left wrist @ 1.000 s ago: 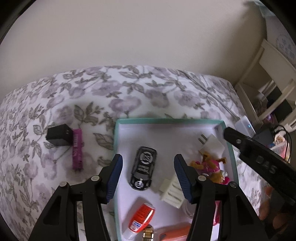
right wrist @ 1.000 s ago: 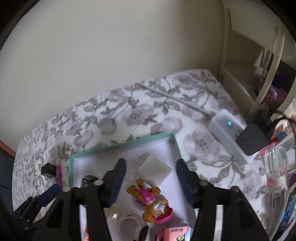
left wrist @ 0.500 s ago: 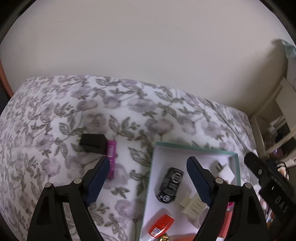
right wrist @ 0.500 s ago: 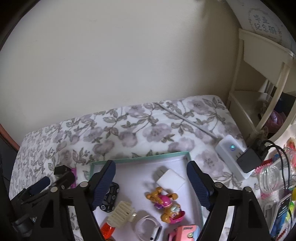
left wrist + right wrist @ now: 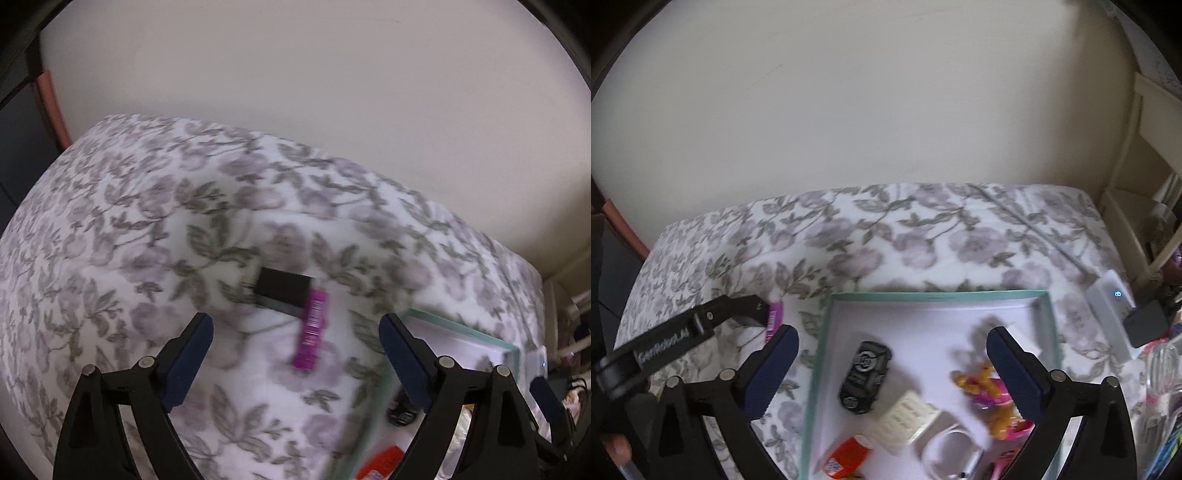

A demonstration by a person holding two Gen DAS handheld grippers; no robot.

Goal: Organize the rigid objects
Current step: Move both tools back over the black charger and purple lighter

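Note:
My left gripper (image 5: 294, 325) hangs over the floral bedcover (image 5: 147, 229), its jaws opening with nothing gripped. Beyond its tips lie a black block (image 5: 284, 291) and a magenta stick (image 5: 313, 339), side by side on the cover. My right gripper (image 5: 892, 332) hovers over the teal-rimmed box (image 5: 938, 295), its jaws opening and holding nothing. In the box lie a black toy car (image 5: 864, 376), a white ribbed plug (image 5: 908, 421), a yellow and pink toy dog (image 5: 993, 398), a red-capped tube (image 5: 846, 458) and a white ring (image 5: 949, 454).
A white power strip (image 5: 1112, 314) with a black adapter (image 5: 1145, 325) lies right of the box, near a clear bottle (image 5: 1163, 369). A cream shelf (image 5: 1137, 184) stands at the right. The wall runs behind the bed. The left view is motion-blurred.
Both grippers opened wider and shifted left. The left one left the box and now faces the black block and magenta stick. The right one now sits over the black car.

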